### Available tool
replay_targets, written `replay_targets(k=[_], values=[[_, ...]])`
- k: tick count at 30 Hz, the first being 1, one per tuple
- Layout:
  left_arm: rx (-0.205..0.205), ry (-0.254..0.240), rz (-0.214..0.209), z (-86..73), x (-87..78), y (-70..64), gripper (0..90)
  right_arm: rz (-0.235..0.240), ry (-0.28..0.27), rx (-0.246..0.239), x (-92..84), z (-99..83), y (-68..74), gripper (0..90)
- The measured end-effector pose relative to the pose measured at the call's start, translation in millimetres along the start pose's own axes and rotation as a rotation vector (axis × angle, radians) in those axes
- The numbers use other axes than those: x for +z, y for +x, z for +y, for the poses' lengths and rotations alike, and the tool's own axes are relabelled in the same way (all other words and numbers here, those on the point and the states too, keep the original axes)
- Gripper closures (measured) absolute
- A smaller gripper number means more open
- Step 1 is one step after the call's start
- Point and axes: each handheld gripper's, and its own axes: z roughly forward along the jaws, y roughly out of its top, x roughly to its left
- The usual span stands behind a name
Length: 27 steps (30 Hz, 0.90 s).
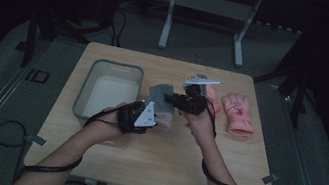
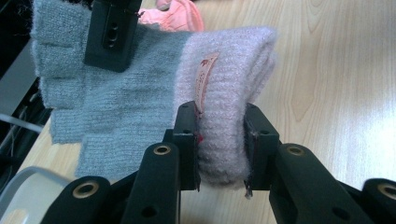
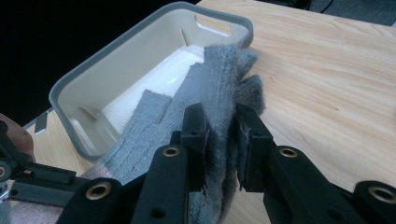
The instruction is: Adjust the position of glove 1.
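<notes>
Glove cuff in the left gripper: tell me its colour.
Pale pink cuff, on a grey glove; clearest in the left gripper view.

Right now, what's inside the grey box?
The grey box looks empty: a pale bare bottom. The grey glove, held by the right gripper, hides part of it in the right gripper view.

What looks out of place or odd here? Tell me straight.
Nothing looks damaged or spilled. The grey-and-pink glove hangs in the air, stretched between the left gripper, shut on its pink cuff, and the right gripper, shut on its grey fingers. The pink gloves lie loose beyond, outside the bin.
</notes>
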Motion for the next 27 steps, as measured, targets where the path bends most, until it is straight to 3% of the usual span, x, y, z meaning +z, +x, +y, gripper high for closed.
replay_targets(k=[8, 15, 27], values=[[0.006, 0.026, 0.001, -10.9, -17.2, 18.4, 70.8, 0.008, 0.000, -0.026, 16.0, 19.2, 13.5, 75.6], [0.024, 0.040, 0.035, -26.7, -32.7, 31.7, 70.5, 0.013, -0.012, -0.031, 34.9, 35.4, 26.4, 75.6], [0.025, 0.117, 0.051, -72.8, -56.8, 57.0, 70.2, 0.041, -0.002, -0.048, 86.5, 52.7, 55.2, 75.6]])
